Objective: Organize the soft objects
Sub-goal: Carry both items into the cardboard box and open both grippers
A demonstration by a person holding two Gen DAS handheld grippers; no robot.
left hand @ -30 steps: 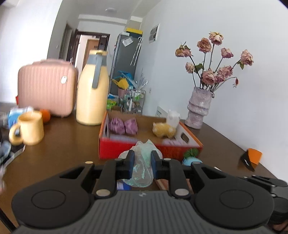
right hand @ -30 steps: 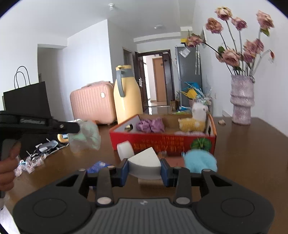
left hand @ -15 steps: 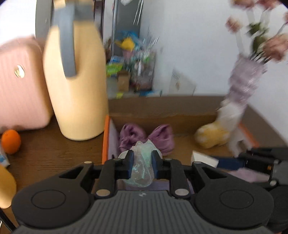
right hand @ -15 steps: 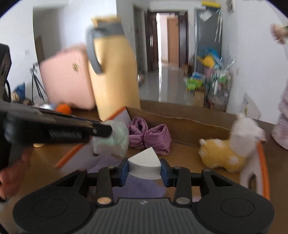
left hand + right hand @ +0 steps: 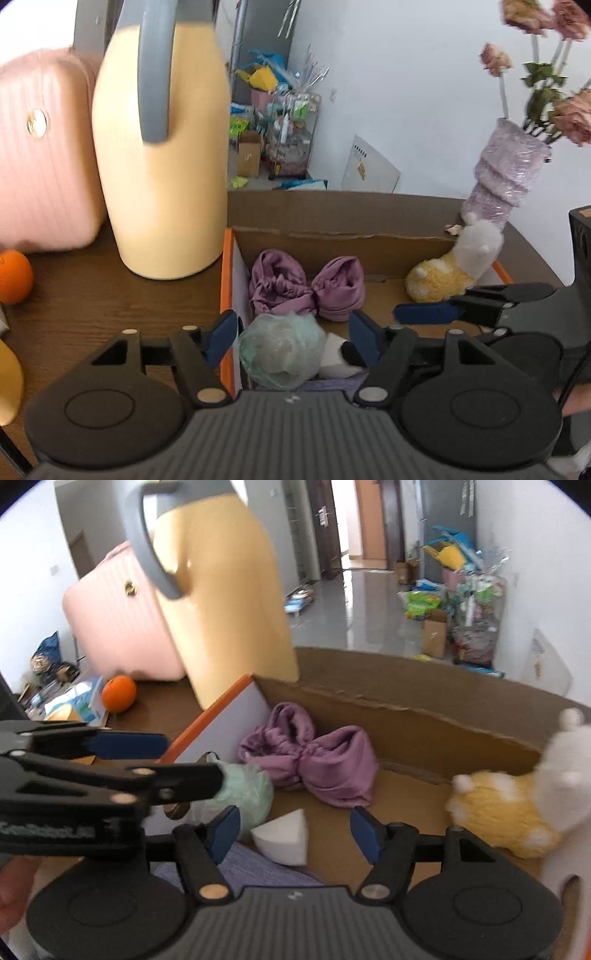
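Sitting inside the orange cardboard box (image 5: pixel 436 716) is a puffy pale green mesh ball (image 5: pixel 280 349), round and see-through. It rests near the box's left wall, between the wide-apart blue pads of the left tool (image 5: pixel 293 334), and no pad touches it. Just beside it lies a white foam wedge (image 5: pixel 282 836), shaped like a slice of cake. The right tool (image 5: pixel 295 829) has its pads spread apart too, with the wedge loose between them. A purple cloth bow (image 5: pixel 314 757) lies farther back, near the tall brown back wall. A yellow and white plush toy (image 5: pixel 517 812) sits at the right end. Bare cardboard floor shows between the bow and the toy. A big yellow jug (image 5: pixel 162 166) stands on the brown surface (image 5: pixel 92 306), close to the box's left edge.
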